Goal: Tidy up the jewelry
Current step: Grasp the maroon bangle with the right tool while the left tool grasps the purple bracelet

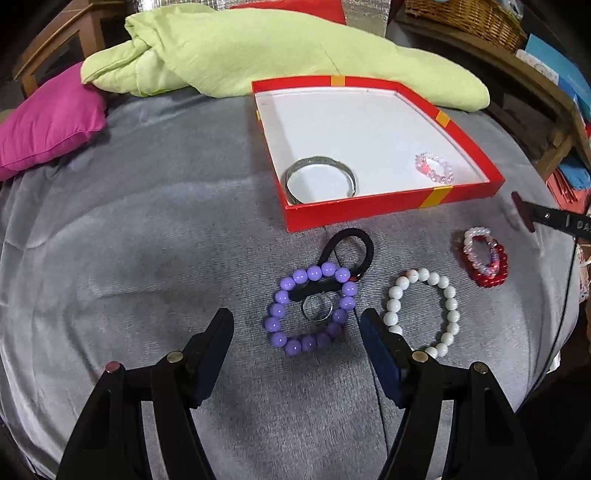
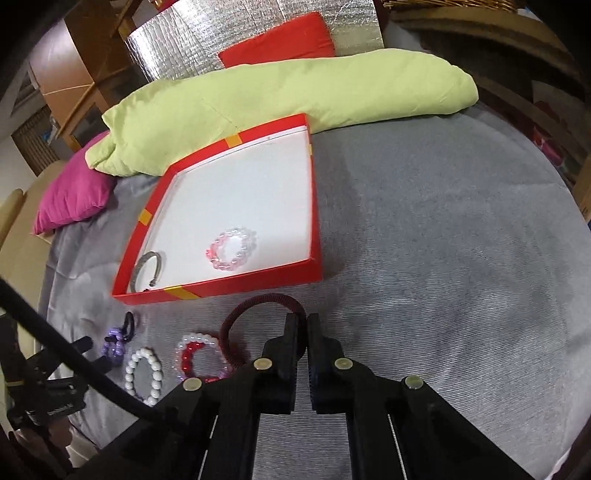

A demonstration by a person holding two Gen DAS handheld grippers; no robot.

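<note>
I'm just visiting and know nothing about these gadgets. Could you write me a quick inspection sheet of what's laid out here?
Surface: grey cover.
Job's things: red box holding silver bangle and pink bracelet; outside it, purple bracelet, white bracelet, red bracelet, black hair tie.
Clutter: green bedding, pink cushion.
Grippers: left gripper open; right gripper shut on maroon hair tie.
Cables: black cable.
Surroundings: wicker basket.

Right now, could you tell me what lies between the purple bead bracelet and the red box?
A black hair tie, overlapping the purple bead bracelet and stopping short of the red box, in the left wrist view.
</note>
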